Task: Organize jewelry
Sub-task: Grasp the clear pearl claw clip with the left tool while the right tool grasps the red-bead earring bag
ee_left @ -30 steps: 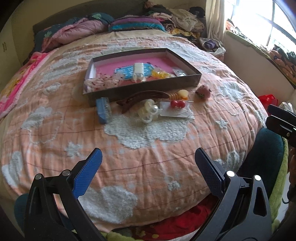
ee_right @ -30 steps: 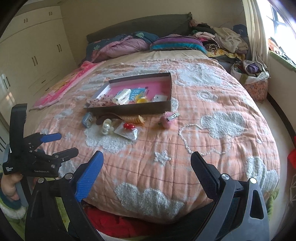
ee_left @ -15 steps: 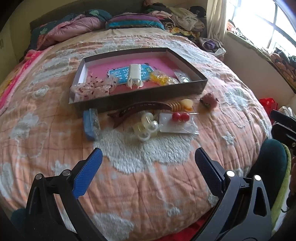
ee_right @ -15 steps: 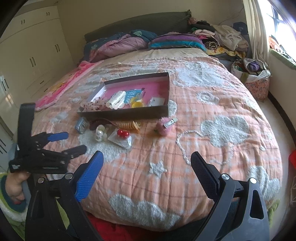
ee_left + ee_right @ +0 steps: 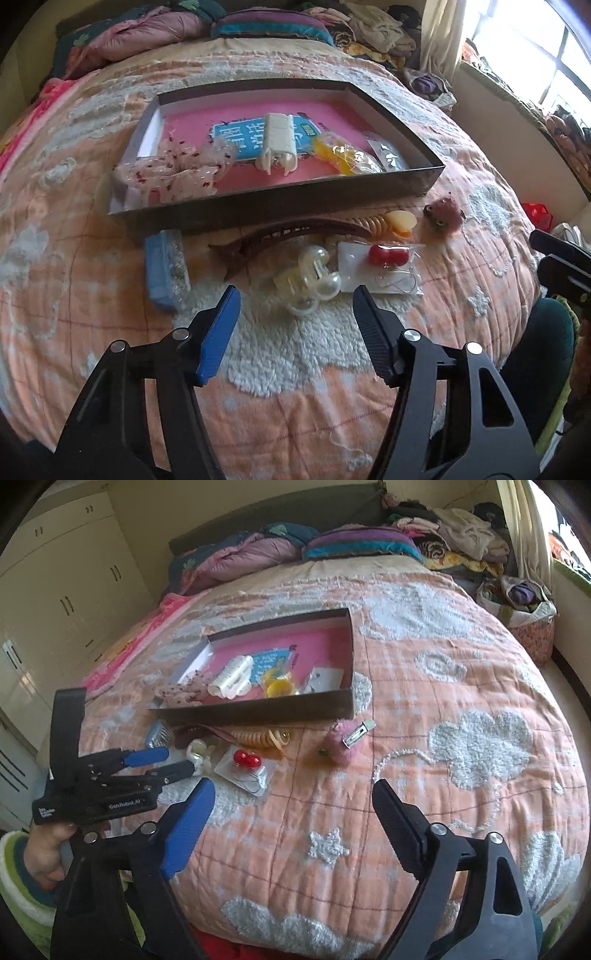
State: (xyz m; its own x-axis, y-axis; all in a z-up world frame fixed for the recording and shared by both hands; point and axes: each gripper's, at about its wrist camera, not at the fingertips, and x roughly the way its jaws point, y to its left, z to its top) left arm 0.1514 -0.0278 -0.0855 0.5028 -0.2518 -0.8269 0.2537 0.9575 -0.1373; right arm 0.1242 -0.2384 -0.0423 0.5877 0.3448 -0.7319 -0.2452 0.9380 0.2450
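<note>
Pearl-and-clear-plastic hair clip is lying on the peach quilt, being framed dead ahead between the gaping jaws of the left gripper, the nearer one. Right gripper is being held open, well back. Brown curved claw clip is crowding just behind; dark pink-lined box is sitting beyond.

Peach quilt (white clouds), piled pillows, cream wardrobe.

Glossy pearl hair clip and clear plastic packet lie on a soft, tufted cloth quilt.
</note>
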